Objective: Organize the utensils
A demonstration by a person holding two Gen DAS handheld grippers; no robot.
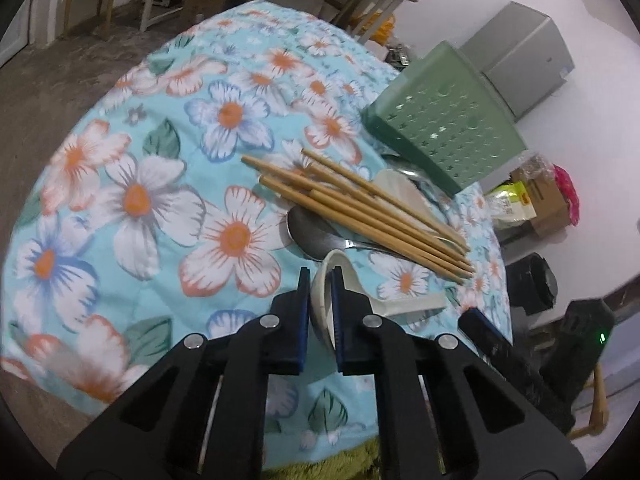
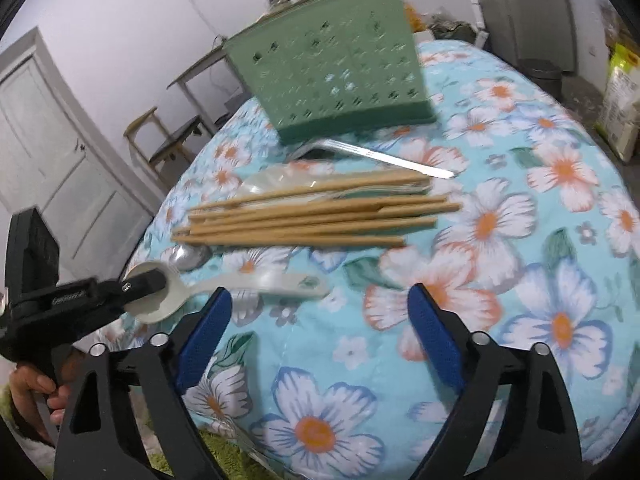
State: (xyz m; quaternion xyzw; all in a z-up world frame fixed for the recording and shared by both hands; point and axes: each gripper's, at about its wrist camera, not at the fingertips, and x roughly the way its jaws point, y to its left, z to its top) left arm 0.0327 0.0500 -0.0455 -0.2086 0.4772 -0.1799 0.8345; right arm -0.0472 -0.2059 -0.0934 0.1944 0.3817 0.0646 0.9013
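My left gripper (image 1: pixel 322 280) is shut on the bowl rim of a white ceramic soup spoon (image 1: pixel 404 305), which also shows in the right wrist view (image 2: pixel 256 284) with the left gripper (image 2: pixel 140 280) clamped on it. Several wooden chopsticks (image 1: pixel 360 208) (image 2: pixel 312 216) lie in a pile over a metal spoon (image 1: pixel 312 236) (image 2: pixel 192 257) and a second white spoon (image 1: pixel 400 192). A green perforated utensil holder (image 1: pixel 444 120) (image 2: pixel 336 68) stands behind them. My right gripper (image 2: pixel 320 300) is open and empty above the cloth, in front of the chopsticks.
A floral blue tablecloth (image 1: pixel 140 200) (image 2: pixel 520 280) covers the table. A metal fork (image 2: pixel 384 156) lies in front of the holder. Chairs, boxes and bags stand around the table. The right gripper's finger (image 1: pixel 484 334) shows at the table's right edge.
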